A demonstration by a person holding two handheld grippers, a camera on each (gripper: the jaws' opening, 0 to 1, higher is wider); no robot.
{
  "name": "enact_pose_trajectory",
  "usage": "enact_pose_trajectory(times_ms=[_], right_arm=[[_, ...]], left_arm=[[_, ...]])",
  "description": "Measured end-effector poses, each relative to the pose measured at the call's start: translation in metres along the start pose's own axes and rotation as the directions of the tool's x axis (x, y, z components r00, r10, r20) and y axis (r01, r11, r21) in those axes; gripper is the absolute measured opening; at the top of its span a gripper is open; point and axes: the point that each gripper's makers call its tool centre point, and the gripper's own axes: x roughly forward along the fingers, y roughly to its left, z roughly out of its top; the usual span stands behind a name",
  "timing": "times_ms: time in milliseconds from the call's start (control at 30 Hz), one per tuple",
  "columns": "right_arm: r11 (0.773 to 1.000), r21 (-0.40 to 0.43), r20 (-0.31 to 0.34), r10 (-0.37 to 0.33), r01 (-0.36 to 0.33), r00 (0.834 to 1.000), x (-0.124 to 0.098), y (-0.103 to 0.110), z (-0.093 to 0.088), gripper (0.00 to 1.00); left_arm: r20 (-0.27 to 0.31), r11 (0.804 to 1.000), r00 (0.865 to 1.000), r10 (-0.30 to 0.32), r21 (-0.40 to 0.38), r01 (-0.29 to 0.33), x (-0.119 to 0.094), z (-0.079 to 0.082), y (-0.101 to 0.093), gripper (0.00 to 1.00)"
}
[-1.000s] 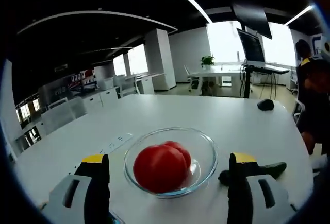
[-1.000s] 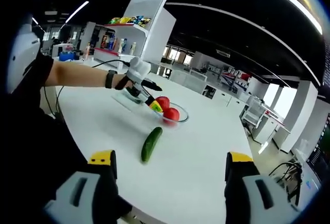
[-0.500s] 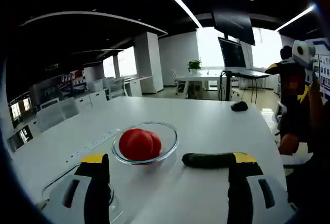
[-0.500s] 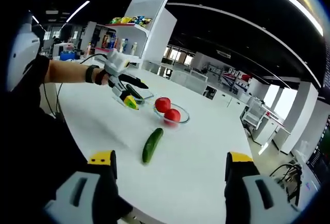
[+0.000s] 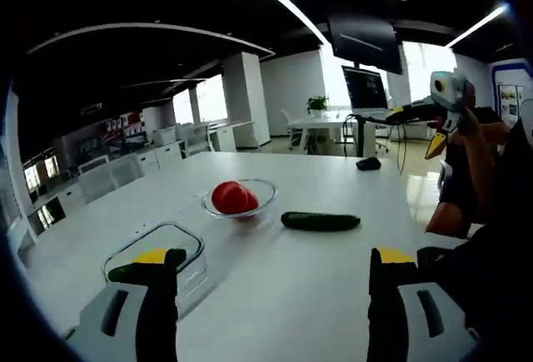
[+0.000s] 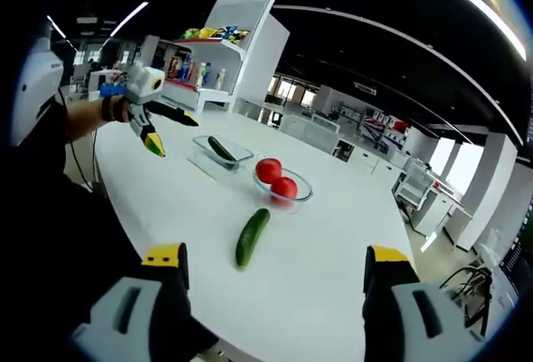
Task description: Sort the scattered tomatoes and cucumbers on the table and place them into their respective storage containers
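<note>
No legible text, labels, brands or numbers on the worktop [image 6: 316, 262], either gripper, or the containers. Coloured packages on the distant shelf [image 6: 196, 36] and wall posters [image 5: 505, 96] too small and blurred to read.

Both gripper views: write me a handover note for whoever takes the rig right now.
Left gripper: open, empty, held off the table; it also shows in the right gripper view.
Right gripper: open, empty, above the near table edge.
Done: two tomatoes sit in the round glass bowl; one cucumber lies in the rectangular clear container.
Left: one loose cucumber lies on the white table beside the bowl; it goes into the rectangular container.
</note>
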Motion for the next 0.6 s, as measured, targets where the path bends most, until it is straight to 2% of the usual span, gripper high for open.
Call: enact_pose_trajectory(times_ms=[100, 233, 400, 600], right_arm=[[1.000, -0.001, 0.001, 0.008, -0.008, 1.000, 0.004, 0.003, 0.000, 0.83], [1.000, -0.003, 0.005, 0.019, -0.019, 1.000, 0.006, 0.006, 0.001, 0.83], [1.000, 0.002, 0.007, 0.027, -0.027, 1.000, 0.009, 0.011, -0.001, 0.83], [0.999, 0.003, -0.001, 0.048, -0.048, 0.999, 0.016, 0.017, -0.004, 0.83]], left_arm=[[0.012, 0.999, 1.000, 0.016, -0.048, -0.015, -0.020, -0.007, 0.003, 0.95], [0.022, 0.993, 0.997, 0.069, -0.094, -0.067, -0.045, -0.018, 0.008, 0.95], [-0.013, 0.989, 0.994, 0.105, -0.108, -0.105, -0.071, -0.033, 0.010, 0.95], [-0.080, 0.991, 0.993, 0.086, -0.100, -0.093, -0.094, -0.050, -0.002, 0.95]])
